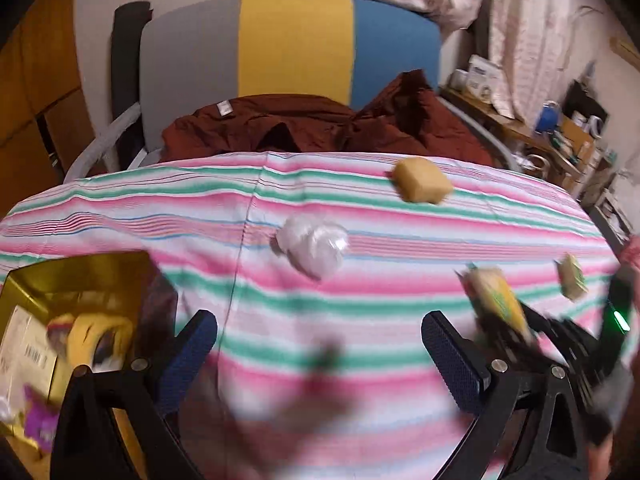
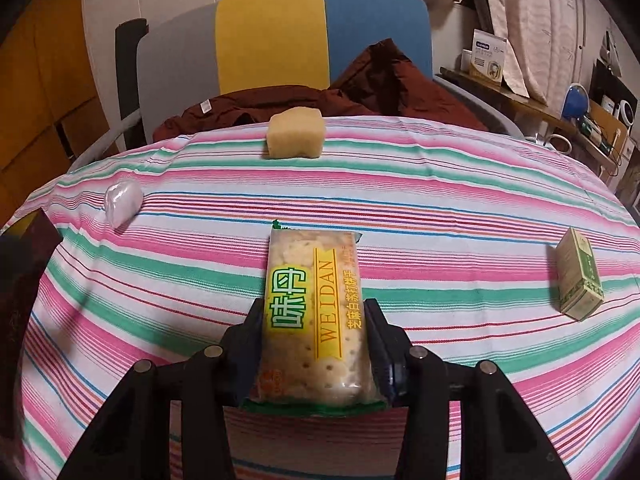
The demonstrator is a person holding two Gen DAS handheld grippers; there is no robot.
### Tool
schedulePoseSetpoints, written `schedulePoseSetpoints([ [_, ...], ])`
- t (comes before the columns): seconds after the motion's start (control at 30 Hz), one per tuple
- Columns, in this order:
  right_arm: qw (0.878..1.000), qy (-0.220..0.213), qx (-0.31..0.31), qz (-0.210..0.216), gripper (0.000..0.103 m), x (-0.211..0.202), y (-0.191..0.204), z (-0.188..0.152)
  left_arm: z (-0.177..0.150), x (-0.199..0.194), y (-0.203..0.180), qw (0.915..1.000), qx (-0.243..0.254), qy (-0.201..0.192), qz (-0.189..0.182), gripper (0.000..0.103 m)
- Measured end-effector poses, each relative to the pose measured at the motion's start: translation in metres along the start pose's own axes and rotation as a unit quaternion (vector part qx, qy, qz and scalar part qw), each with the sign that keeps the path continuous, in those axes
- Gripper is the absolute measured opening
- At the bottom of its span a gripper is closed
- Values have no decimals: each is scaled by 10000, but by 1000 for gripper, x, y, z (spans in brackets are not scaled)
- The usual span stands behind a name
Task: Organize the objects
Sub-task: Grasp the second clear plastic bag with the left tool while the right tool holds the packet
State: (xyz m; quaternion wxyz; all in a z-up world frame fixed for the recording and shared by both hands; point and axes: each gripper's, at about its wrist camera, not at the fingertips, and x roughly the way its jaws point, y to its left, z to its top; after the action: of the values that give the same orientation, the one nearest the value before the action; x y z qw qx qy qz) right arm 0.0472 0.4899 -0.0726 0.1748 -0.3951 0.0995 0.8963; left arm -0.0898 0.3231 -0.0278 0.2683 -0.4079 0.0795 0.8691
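My right gripper is shut on a cracker packet with yellow and green print, held above the striped tablecloth. The same packet shows blurred in the left wrist view. My left gripper is open and empty over the cloth, beside a gold box holding several items. On the cloth lie a yellow sponge, a white plastic wad and a small green box. They also show in the left wrist view: sponge, wad, green box.
A grey, yellow and blue chair stands behind the table with a dark red garment on its seat. A cluttered shelf runs along the right. A dark lid edge shows at the left.
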Motion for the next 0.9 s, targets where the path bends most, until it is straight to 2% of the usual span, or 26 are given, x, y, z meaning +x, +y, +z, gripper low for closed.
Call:
schedulePoseSetpoints([
  [0.13, 10000, -45, 22, -20, 48, 1, 0, -1, 22, 36, -1, 9991, 61, 43, 418, 103],
  [0.33, 9999, -92, 74, -6, 48, 1, -2, -3, 39, 70, -4, 9977, 274, 101, 605, 103],
  [0.43, 9999, -113, 89, -7, 48, 1, -2, -3, 43, 83, -3, 9978, 283, 128, 589, 99],
  [0.5, 9999, -127, 93, -8, 48, 1, -2, -3, 44, 89, -2, 9981, 263, 175, 528, 86],
  [0.57, 9999, -139, 100, -9, 48, 2, -3, -4, 41, 96, -2, 9981, 291, 220, 490, 65],
  [0.63, 9998, -151, 105, -14, 48, 2, -3, -4, 38, 102, -2, 9981, 311, 285, 454, 56],
  [0.73, 9998, -169, 111, -22, 48, 2, -3, -4, 34, 99, -2, 9986, 318, 123, 395, 47],
  [0.83, 9998, -182, 92, -66, 48, 2, -2, -4, 30, 94, -6, 9979, 450, 30, 455, 44],
  [0.9, 9997, -187, 71, -105, 48, 2, -1, -4, 28, 90, -5, 9986, 357, 32, 389, 44],
])
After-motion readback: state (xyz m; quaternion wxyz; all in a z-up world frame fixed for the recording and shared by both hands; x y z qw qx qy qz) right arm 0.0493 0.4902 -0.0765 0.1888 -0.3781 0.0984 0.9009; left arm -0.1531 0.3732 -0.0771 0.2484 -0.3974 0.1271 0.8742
